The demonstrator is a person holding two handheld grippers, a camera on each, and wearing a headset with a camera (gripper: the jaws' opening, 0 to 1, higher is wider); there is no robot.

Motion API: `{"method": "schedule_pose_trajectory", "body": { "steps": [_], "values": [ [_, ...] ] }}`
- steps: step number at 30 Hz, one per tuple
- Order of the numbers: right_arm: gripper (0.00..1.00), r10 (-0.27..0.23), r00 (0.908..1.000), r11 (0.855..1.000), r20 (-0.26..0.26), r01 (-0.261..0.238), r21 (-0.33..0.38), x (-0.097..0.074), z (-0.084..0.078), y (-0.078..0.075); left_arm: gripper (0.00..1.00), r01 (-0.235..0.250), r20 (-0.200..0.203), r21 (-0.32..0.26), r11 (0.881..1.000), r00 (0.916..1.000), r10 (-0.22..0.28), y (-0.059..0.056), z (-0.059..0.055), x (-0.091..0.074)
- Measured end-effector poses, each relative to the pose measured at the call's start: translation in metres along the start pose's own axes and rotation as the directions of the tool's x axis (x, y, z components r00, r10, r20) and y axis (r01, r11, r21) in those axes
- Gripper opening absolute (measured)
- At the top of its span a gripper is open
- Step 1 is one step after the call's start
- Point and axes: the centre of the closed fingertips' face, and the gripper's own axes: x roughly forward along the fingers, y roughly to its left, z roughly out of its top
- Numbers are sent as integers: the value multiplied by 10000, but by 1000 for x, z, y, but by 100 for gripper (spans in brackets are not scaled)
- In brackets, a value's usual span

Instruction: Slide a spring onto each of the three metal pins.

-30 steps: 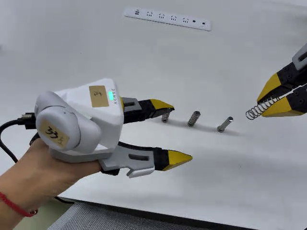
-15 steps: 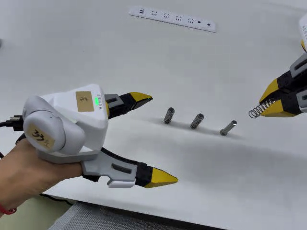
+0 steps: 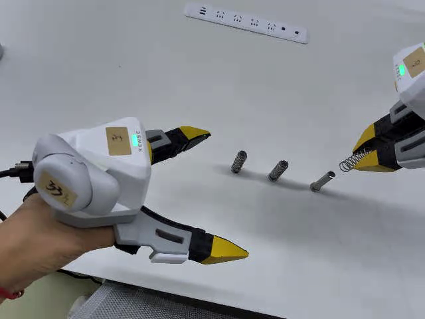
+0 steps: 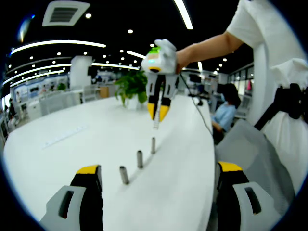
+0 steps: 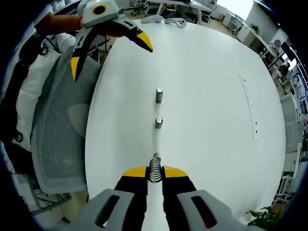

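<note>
Three metal pins stand in a row on the white table. The left pin (image 3: 239, 161) and the middle pin (image 3: 278, 171) each wear a spring. The right pin (image 3: 323, 181) is bare. My right gripper (image 3: 364, 158) is shut on a loose spring (image 3: 348, 161), which sticks out just above and right of the bare pin. In the right gripper view the spring (image 5: 154, 166) hangs directly over the nearest pin (image 5: 156, 155). My left gripper (image 3: 216, 193) is open and holds nothing, left of the row.
A white power strip (image 3: 246, 22) lies at the far edge of the table (image 3: 133, 66). The near table edge runs below my left gripper, with a grey mesh chair (image 5: 62, 120) beyond it. A person's hand holds the left gripper.
My left gripper has pulled back left from the left pin, jaws spread wider. My right gripper has brought the spring down closer to the bare pin.
</note>
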Motion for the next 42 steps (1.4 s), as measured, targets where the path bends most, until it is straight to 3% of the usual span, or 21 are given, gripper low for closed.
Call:
{"method": "schedule_pose_trajectory", "body": {
  "steps": [10,42],
  "values": [
    [12,24,9999,9998,-164,-20,220,16,-6,-5,100,-90,160,-197,9998,9998,93,4,2,0],
    [12,265,9995,9994,-189,-260,246,35,-7,-5,99,-66,325,-531,9986,9994,83,6,0,3]
  ]
}}
